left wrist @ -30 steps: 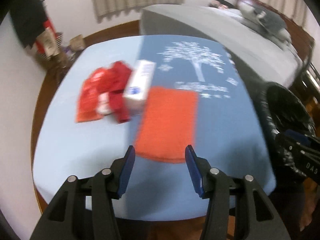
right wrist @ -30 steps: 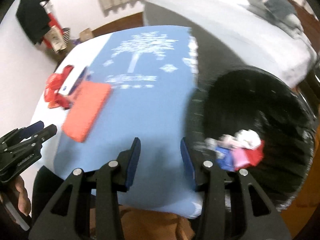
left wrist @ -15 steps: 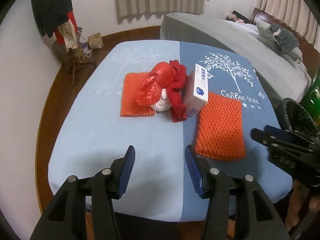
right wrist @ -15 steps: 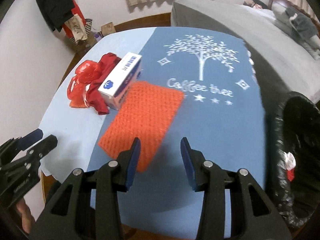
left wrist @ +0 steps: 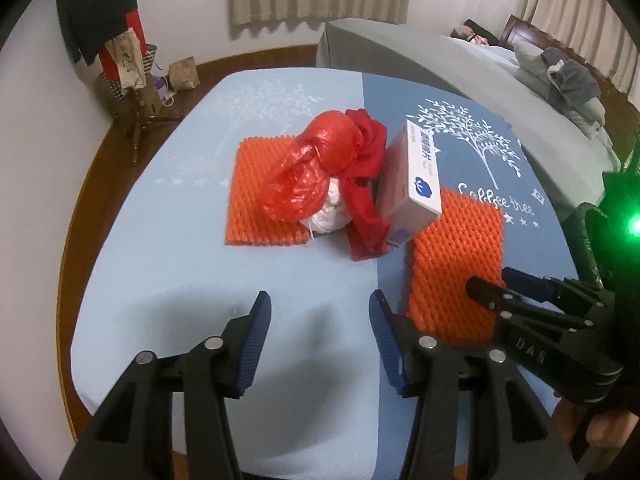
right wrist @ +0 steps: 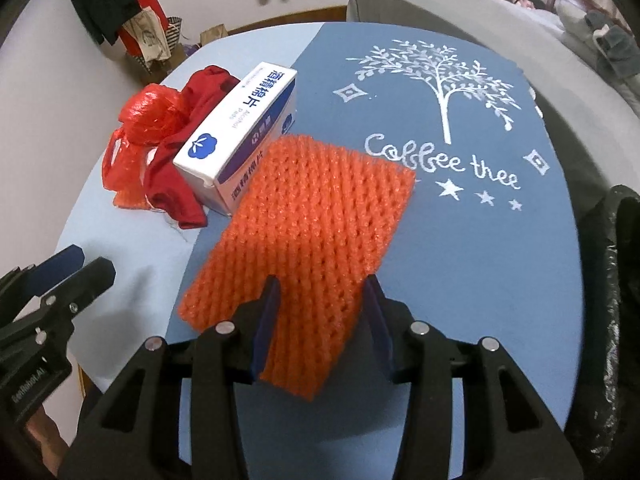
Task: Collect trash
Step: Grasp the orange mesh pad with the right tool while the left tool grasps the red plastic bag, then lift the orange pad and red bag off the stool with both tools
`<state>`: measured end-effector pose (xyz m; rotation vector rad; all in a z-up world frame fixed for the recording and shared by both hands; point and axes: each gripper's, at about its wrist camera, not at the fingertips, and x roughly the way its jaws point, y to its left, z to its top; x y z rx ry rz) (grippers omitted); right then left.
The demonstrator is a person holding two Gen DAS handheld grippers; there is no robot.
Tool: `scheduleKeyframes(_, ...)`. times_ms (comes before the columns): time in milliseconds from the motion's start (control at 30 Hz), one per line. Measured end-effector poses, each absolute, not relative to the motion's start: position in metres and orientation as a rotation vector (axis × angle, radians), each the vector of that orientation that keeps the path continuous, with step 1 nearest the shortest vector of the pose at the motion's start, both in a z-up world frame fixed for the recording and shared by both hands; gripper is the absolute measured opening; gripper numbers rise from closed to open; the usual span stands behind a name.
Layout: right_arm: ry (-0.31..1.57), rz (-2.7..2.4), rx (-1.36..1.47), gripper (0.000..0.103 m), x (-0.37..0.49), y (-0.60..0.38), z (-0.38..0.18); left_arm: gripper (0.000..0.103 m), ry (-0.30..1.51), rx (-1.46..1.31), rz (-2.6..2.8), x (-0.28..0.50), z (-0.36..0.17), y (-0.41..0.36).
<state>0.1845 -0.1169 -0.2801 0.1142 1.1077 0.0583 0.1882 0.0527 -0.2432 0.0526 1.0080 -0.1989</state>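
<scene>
Now over the counter's [right wrist: 460,264] near edge: right gripper [right wrist: 322,300] part-open astride an orange foam net sleeve [right wrist: 304,216], left gripper [left wrist: 316,320] part-open, empty.

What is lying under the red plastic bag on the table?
Under the red plastic bag lies an orange foam net, flat on the table, and a white crumpled ball shows at the bag's near edge. How far each extends beneath the bag is covered.

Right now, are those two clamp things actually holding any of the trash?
No. The left gripper is open over bare tablecloth; the right gripper is open over the near orange foam net, not pinching it.
</scene>
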Motion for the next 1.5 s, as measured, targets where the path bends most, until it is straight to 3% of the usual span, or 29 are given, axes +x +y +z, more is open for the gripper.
scheduleKeyframes(100, 1.096, 0.085, 0.098, 0.028, 0.187, -0.116, -0.279, 0.050, 1.003, 0.051, -0.196, 0.195, -0.241, 0.054)
scheduleKeyframes(133, 1.090, 0.092, 0.096, 0.016, 0.187, -0.116, -0.278, 0.050, 1.001, 0.049, -0.193, 0.198, -0.241, 0.055)
scheduleKeyframes(167, 1.081, 0.100, 0.105, 0.010, 0.188, -0.118, -0.275, 0.050, 1.001, 0.048, -0.191, 0.201, -0.240, 0.055)
scheduleKeyframes(633, 1.002, 0.052, 0.167, 0.009, 0.221, -0.159, -0.245, 0.050, 0.984, 0.052, -0.168, 0.240, -0.236, 0.053)
scheduleKeyframes(700, 1.011, 0.052, 0.168, 0.009, 0.224, -0.161, -0.247, 0.035, 0.991, 0.051, -0.170, 0.244, -0.237, 0.053)
scheduleKeyframes(733, 1.013, 0.051, 0.165, 0.009, 0.225, -0.161, -0.248, 0.018, 1.007, 0.043, -0.185, 0.247, -0.239, 0.053)
scheduleKeyframes(767, 1.015, 0.052, 0.166, 0.009, 0.225, -0.161, -0.248, 0.009, 1.015, 0.039, -0.191, 0.248, -0.240, 0.052)
scheduleKeyframes(867, 1.020, 0.054, 0.166, 0.009, 0.223, -0.161, -0.249, 0.001, 1.019, 0.021, -0.208, 0.247, -0.239, 0.053)
scheduleKeyframes(1333, 1.003, 0.059, 0.175, 0.009, 0.210, -0.165, -0.232, 0.001, 1.003, -0.023, -0.242, 0.228, -0.218, 0.057)
scheduleKeyframes(1433, 1.006, 0.060, 0.179, 0.009, 0.209, -0.163, -0.232, 0.024, 1.018, -0.037, -0.231, 0.232, -0.223, 0.060)
scheduleKeyframes(1500, 1.005, 0.059, 0.180, 0.009, 0.210, -0.162, -0.233, 0.026, 1.014, -0.033, -0.218, 0.234, -0.225, 0.062)
